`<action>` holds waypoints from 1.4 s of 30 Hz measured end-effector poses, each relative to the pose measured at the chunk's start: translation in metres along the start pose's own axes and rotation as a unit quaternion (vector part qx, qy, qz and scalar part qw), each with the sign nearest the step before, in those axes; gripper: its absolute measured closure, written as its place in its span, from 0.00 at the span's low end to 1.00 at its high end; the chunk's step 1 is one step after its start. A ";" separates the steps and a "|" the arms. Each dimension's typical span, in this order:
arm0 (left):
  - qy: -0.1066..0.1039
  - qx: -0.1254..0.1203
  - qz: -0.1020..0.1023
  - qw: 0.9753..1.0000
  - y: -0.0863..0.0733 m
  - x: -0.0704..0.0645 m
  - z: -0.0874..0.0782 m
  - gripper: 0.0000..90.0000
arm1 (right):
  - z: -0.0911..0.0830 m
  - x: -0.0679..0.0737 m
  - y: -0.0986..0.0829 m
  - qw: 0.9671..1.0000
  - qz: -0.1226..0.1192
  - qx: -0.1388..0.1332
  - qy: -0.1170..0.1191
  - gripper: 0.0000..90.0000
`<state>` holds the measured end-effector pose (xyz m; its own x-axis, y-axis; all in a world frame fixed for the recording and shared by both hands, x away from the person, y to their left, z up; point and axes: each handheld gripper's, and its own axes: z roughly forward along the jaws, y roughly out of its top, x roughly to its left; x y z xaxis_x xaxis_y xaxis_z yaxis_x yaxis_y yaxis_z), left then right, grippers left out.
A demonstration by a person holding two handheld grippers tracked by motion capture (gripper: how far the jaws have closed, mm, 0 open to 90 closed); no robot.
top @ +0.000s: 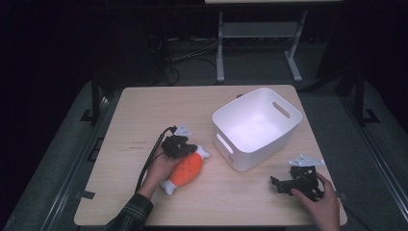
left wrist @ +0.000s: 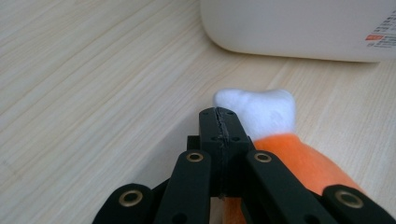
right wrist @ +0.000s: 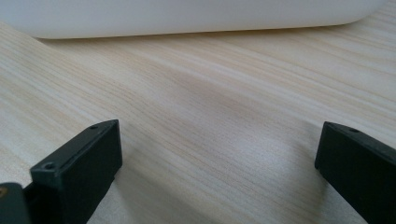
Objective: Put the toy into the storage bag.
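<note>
Beside the white bin (top: 257, 126), near the table's middle, lies the orange plush drumstick (top: 186, 170), soft and light I'd judge, so its fat orange belly is my hold, with my left gripper (left wrist: 219, 122) pressed closed alongside it and my right gripper (right wrist: 217, 154) spread wide over bare wood.

Black grippers (top: 179, 147) w/ brass screws, grey plates; plaid sleeve (top: 131, 214)

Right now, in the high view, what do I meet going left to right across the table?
Left gripper, jaws shut beside the toy → orange and white plush toy → white bin → right gripper, jaws open over bare table.
</note>
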<state>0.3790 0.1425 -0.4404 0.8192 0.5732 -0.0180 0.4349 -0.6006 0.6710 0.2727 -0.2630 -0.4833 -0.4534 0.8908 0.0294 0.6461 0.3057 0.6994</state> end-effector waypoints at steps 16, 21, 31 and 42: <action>-0.029 -0.002 0.023 0.999 0.017 -0.019 0.007 1.00 | 0.000 0.000 0.000 1.000 0.000 0.000 0.000 0.00; -0.030 -0.010 0.007 0.999 0.016 -0.009 -0.011 0.94 | 0.000 0.000 0.000 1.000 0.000 0.000 0.000 0.00; -0.050 -0.001 -0.010 0.999 0.011 0.003 -0.043 0.64 | 0.000 0.000 0.000 1.000 0.000 0.000 0.000 0.00; -0.058 0.025 0.016 0.998 -0.003 0.001 -0.060 0.29 | 0.000 0.000 0.000 1.000 0.000 0.000 0.000 0.00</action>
<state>0.3558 0.1781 -0.3980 0.8695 0.4866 -0.0847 0.4236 -0.6466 0.6344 0.2726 -0.2631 -0.4832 -0.4544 0.8903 0.0296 0.6457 0.3063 0.6995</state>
